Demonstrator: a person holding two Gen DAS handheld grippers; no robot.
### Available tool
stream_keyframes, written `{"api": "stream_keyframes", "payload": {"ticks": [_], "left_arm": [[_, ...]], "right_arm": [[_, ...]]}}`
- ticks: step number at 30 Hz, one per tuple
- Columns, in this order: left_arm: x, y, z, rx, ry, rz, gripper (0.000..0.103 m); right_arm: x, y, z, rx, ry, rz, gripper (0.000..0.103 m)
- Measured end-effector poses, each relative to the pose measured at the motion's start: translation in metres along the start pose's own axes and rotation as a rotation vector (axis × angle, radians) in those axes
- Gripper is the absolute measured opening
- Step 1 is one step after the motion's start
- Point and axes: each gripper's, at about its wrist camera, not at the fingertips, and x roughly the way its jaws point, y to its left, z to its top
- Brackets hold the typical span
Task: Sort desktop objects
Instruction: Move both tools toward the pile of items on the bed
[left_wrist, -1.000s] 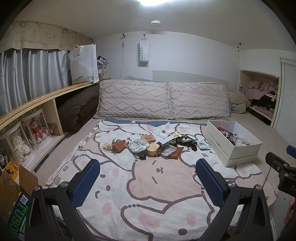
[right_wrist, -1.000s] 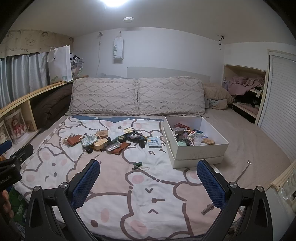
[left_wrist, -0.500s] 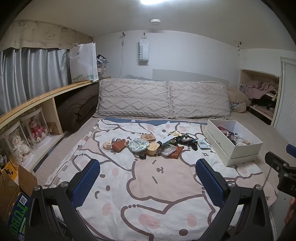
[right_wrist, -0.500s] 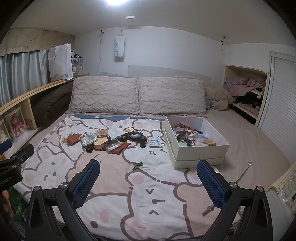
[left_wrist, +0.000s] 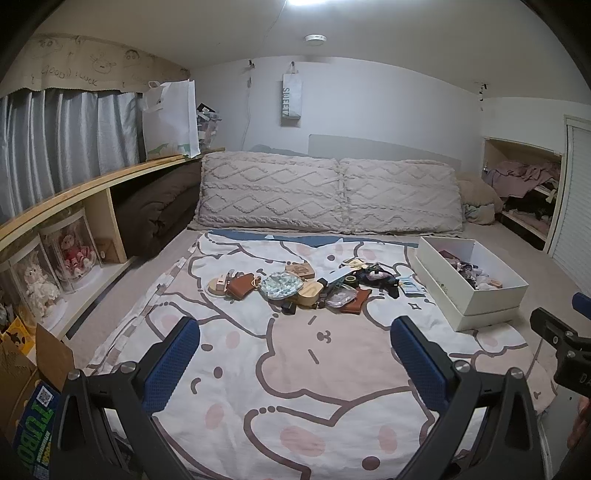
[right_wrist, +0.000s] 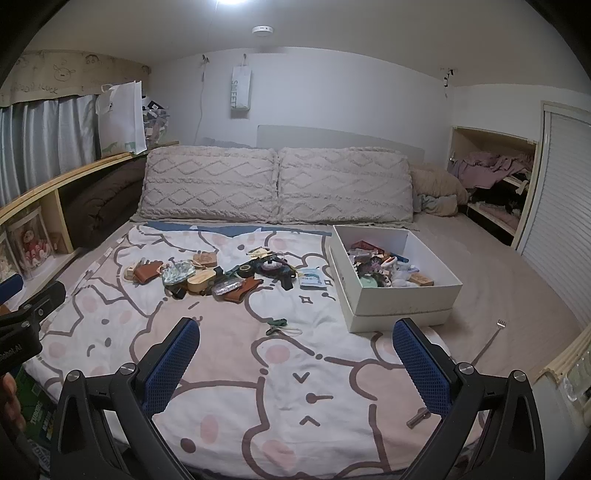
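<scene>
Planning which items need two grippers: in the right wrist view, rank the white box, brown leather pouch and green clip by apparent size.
1. white box
2. brown leather pouch
3. green clip, though it lies nearer the camera, so its true size is less sure.

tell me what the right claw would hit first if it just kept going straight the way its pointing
Probably the cartoon-print blanket. The right claw is open and empty, aimed low over the bed. The small green clip lies closest along that line, ahead of the pile of small objects. Depth is hard to judge through the fisheye.
</scene>
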Motion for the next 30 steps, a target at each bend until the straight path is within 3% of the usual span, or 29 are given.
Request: {"api": "stream_keyframes", "payload": {"ticks": [17, 30], "left_arm": [[0.005, 0.006, -0.008, 0.000, 0.013, 0.003, 0.103], [0.025, 0.003, -0.014, -0.002, 0.067, 0.005, 0.103]], "right_arm": [[0.006, 0.002, -0.004, 0.000, 0.023, 0.007, 0.103], [0.026, 0.008, -0.011, -0.004, 0.072, 0.016, 0.103]]}}
